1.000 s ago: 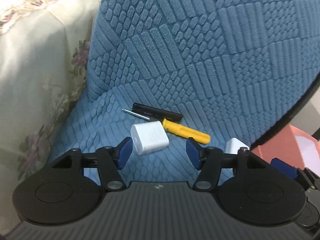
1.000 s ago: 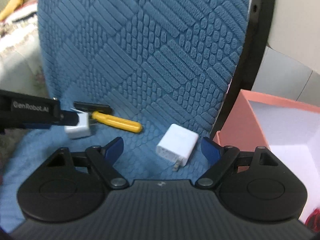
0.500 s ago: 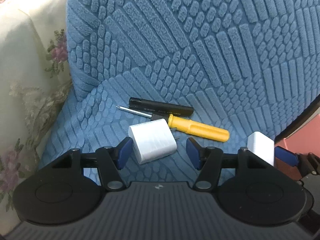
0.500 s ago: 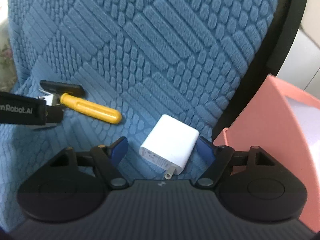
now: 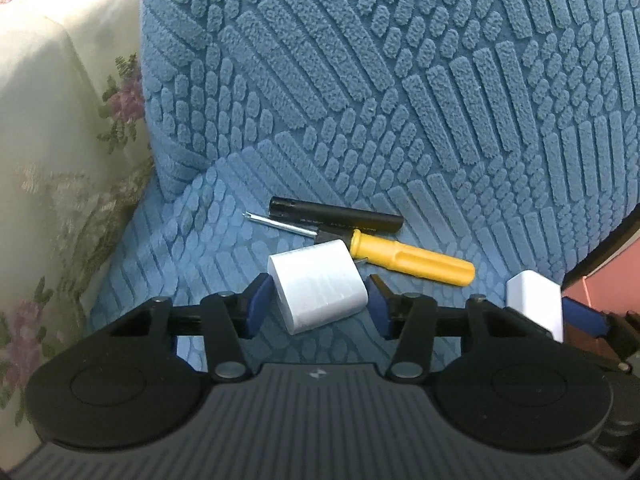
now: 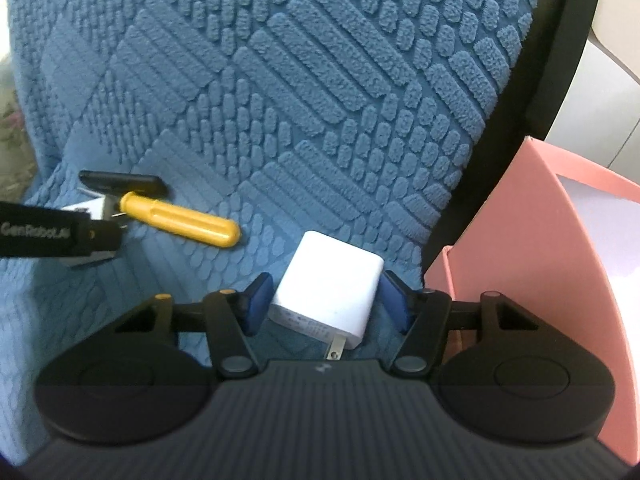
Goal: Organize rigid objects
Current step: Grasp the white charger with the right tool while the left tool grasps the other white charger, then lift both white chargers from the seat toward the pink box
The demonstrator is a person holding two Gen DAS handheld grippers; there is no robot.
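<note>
On the blue textured seat cover (image 5: 400, 128) lie two white charger plugs, a yellow-handled screwdriver (image 5: 412, 262) and a black tube (image 5: 336, 220). My left gripper (image 5: 318, 308) has its blue pads on both sides of the left white charger (image 5: 316, 284), touching or nearly touching it. My right gripper (image 6: 326, 304) straddles the right white charger (image 6: 332, 292), prongs toward the camera, pads close against its sides. That charger also shows in the left wrist view (image 5: 534, 306). The screwdriver (image 6: 180, 224) and the tube (image 6: 124, 182) show in the right wrist view too.
A pink open box (image 6: 540, 248) with a white inside stands right of the seat. A black chair frame edge (image 6: 520, 80) runs along the cover's right side. A floral cream cloth (image 5: 60, 140) lies to the left.
Both grippers have moved forward and down onto their chargers, and the jaws have narrowed around them.
</note>
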